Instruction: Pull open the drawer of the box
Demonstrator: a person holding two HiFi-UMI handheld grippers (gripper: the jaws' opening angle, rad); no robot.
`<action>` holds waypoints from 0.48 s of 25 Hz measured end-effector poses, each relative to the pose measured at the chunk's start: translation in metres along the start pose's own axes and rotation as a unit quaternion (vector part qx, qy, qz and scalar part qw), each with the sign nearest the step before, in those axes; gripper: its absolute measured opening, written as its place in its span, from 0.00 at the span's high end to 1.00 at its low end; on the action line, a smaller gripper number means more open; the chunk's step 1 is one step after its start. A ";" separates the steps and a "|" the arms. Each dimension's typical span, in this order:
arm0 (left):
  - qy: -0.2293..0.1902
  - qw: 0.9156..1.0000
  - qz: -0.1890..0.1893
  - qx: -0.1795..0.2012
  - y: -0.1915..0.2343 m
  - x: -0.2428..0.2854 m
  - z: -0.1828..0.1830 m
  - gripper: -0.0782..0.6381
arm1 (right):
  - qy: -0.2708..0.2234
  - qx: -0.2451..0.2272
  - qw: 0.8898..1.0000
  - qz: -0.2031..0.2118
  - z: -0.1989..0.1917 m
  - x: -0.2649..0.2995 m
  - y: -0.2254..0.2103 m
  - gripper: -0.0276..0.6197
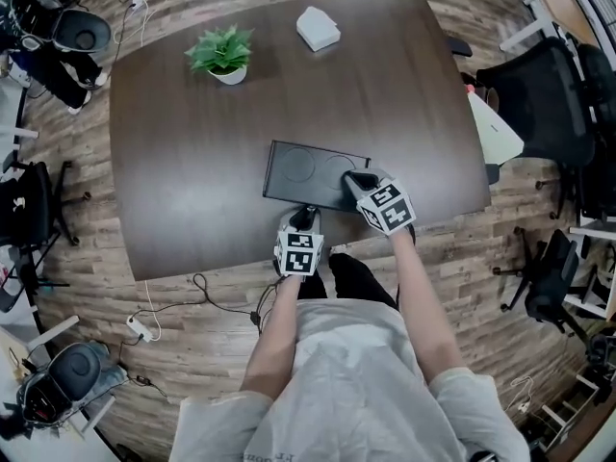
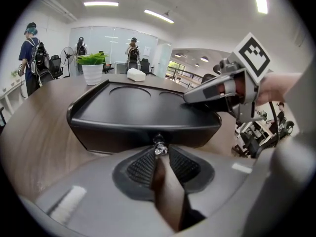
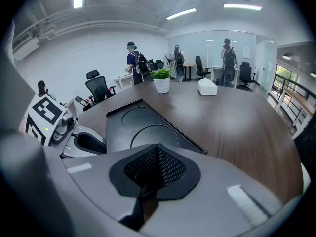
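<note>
A flat black box (image 1: 310,166) with two round recesses in its lid lies near the front edge of the dark wooden table (image 1: 192,142). My left gripper (image 1: 305,218) is at the box's front face (image 2: 123,135), shut on the small glassy drawer knob (image 2: 159,146). The drawer front looks flush with the box. My right gripper (image 1: 359,180) rests on the lid's front right corner, shut with nothing between its pads (image 3: 168,167). In the left gripper view the right gripper (image 2: 217,90) lies on the lid (image 2: 143,107); the right gripper view shows the lid (image 3: 143,127) ahead.
A potted plant (image 1: 224,54) and a white tissue box (image 1: 318,29) stand at the table's far side. Office chairs (image 1: 549,94) sit to the right and left of the table. Cables (image 1: 207,292) lie on the floor by the front edge. People stand far behind.
</note>
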State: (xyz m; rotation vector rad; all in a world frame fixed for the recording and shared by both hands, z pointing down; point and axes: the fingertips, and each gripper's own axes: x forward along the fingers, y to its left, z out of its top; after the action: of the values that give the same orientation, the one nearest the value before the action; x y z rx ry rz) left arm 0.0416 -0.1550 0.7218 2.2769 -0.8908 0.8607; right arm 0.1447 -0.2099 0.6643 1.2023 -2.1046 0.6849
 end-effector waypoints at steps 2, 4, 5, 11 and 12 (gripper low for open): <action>-0.002 1.000 0.012 -0.004 0.000 0.000 0.001 0.70 | 0.006 -0.005 1.000 0.012 -0.001 0.000 0.002 0.96; -0.008 1.000 0.023 -0.009 0.001 0.002 0.000 0.70 | 0.012 -0.014 1.000 0.023 -0.001 0.001 0.003 0.96; -0.009 0.999 0.029 -0.010 0.002 0.002 -0.001 0.70 | 0.013 -0.018 0.999 0.027 -0.002 0.002 0.004 0.96; -0.016 0.998 0.054 -0.009 0.004 0.005 0.002 0.71 | -0.003 -0.022 0.999 0.041 0.000 0.001 0.002 0.96; -0.015 0.998 0.058 -0.008 0.004 0.006 0.002 0.71 | -0.006 -0.021 0.999 0.044 0.000 0.001 0.002 0.96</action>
State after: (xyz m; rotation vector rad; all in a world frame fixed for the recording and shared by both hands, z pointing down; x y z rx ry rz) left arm 0.0431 -0.1613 0.7255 2.2485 -1.0483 0.8678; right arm 0.1426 -0.2093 0.6651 1.0995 -2.1807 0.6702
